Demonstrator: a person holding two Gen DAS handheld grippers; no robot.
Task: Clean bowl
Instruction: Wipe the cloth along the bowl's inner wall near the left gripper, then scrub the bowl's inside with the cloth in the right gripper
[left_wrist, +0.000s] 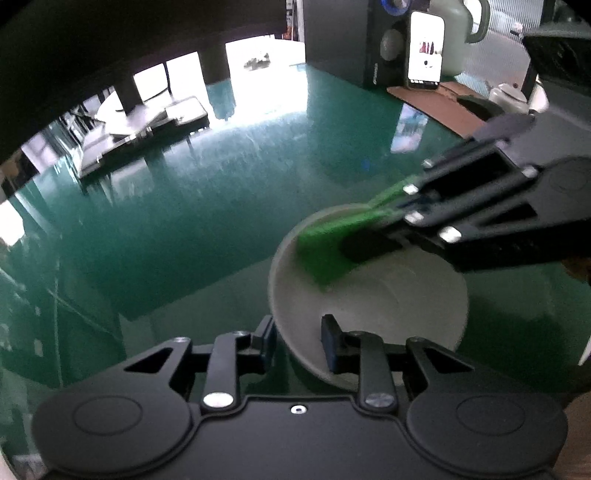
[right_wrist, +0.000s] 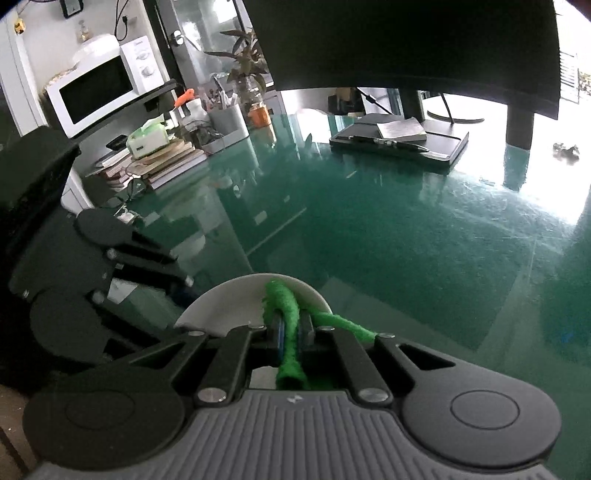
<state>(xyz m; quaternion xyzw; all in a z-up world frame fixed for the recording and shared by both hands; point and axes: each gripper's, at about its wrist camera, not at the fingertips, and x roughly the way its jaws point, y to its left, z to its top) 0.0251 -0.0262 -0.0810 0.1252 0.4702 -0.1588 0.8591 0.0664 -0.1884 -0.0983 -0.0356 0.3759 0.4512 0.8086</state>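
A white bowl (left_wrist: 388, 302) stands on the green glass table (left_wrist: 177, 236). My left gripper (left_wrist: 297, 341) is shut on the bowl's near rim, one finger outside the wall and one inside. From the right, my right gripper (left_wrist: 369, 245) reaches into the bowl, shut on a green cloth (left_wrist: 325, 243) that lies against the far inner wall. The right wrist view shows the cloth (right_wrist: 282, 295) pinched between the right gripper's (right_wrist: 291, 328) pads, over the bowl (right_wrist: 229, 306). The left gripper (right_wrist: 184, 291) comes in there from the left.
A lit phone (left_wrist: 424, 51) leans on a black box (left_wrist: 347, 40) at the back, with cardboard (left_wrist: 443, 107) and a white teapot (left_wrist: 511, 98) nearby. A microwave (right_wrist: 99, 88), stacked books (right_wrist: 162, 162), a closed laptop (right_wrist: 399, 140) and a monitor (right_wrist: 406, 44) line the far edges.
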